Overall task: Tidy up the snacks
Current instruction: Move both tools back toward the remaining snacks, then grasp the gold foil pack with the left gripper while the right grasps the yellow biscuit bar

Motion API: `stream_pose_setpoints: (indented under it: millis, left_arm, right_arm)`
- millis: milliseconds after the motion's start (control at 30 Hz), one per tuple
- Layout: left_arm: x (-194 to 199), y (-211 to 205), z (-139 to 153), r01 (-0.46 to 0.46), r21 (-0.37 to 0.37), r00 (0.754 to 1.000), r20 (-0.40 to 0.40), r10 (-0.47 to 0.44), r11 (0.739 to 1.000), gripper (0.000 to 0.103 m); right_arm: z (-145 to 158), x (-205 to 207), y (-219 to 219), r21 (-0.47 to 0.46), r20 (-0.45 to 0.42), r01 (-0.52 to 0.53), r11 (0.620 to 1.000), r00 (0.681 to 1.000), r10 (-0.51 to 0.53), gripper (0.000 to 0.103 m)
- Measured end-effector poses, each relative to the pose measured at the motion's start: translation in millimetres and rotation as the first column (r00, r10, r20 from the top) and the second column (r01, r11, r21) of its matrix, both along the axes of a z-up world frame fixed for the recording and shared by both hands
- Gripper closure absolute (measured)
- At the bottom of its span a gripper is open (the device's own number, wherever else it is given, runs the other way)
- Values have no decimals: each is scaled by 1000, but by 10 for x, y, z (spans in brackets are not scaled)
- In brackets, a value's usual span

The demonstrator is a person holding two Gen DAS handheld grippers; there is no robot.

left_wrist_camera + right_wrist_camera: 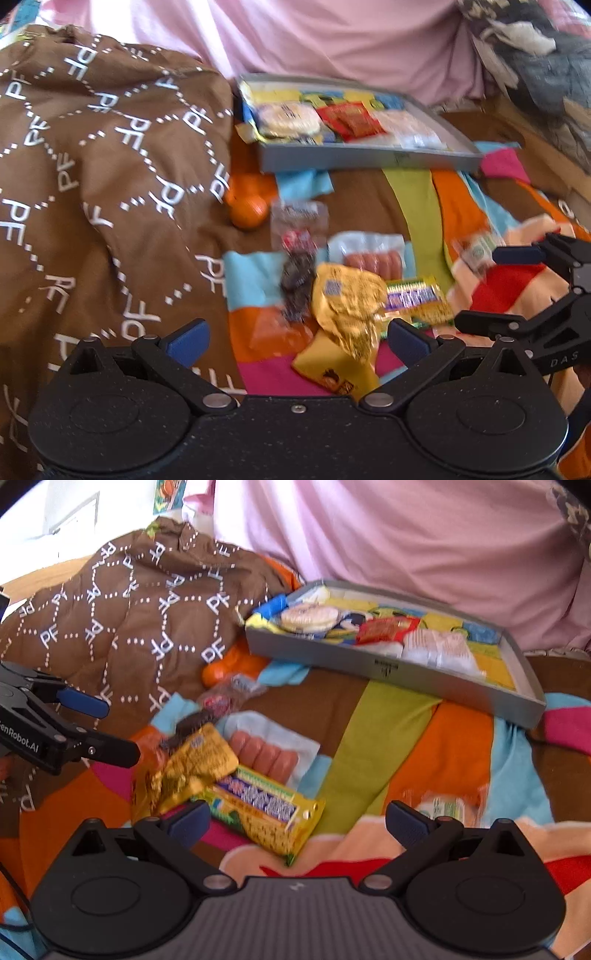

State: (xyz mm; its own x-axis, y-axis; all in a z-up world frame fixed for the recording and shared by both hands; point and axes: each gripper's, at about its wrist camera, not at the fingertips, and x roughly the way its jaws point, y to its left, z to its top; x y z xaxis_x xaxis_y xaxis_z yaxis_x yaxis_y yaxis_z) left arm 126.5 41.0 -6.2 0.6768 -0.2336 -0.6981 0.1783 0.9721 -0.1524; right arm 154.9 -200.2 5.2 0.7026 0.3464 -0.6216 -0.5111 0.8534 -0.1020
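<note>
Both the left gripper (pixel 297 341) and right gripper (pixel 297 821) hover spread and empty over loose snacks on the bedspread (pixel 369 738), probably choosing one for the grey tray (pixel 388 664) near its far edge.

Grey tray (pixel 436 672) at the bed's far side, holding a round white pack (pixel 308 618), a red packet (pixel 388 629) and a pale wrapped pack (pixel 439 648). Loose on the bed nearer: orange fruit (pixel 249 210), clear bag (pixel 299 225), sausage pack (pixel 266 755), crumpled gold pouch (pixel 184 771), yellow bar (pixel 264 812) lying flat.
</note>
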Motion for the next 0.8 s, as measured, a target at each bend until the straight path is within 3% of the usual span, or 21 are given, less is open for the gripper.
stream_pose_setpoints:
  millis: [467,633,800]
  left_arm:
    - [114,-214,-149,103,103,992,-79,-95,989,1]
    - [150,-276,-193,136,148,988,-95,-123,980,2]
    - [151,-334,-199,177,176,982,-95,-162,968,5]
  right_arm:
    - [-225,66,70,-88,-79,-51,995,996,44,0]
    - [-290,125,123,-154,-60,-126,980,991,118,0]
    - [-294,206,216,-231,-35,-242,942,970,240,0]
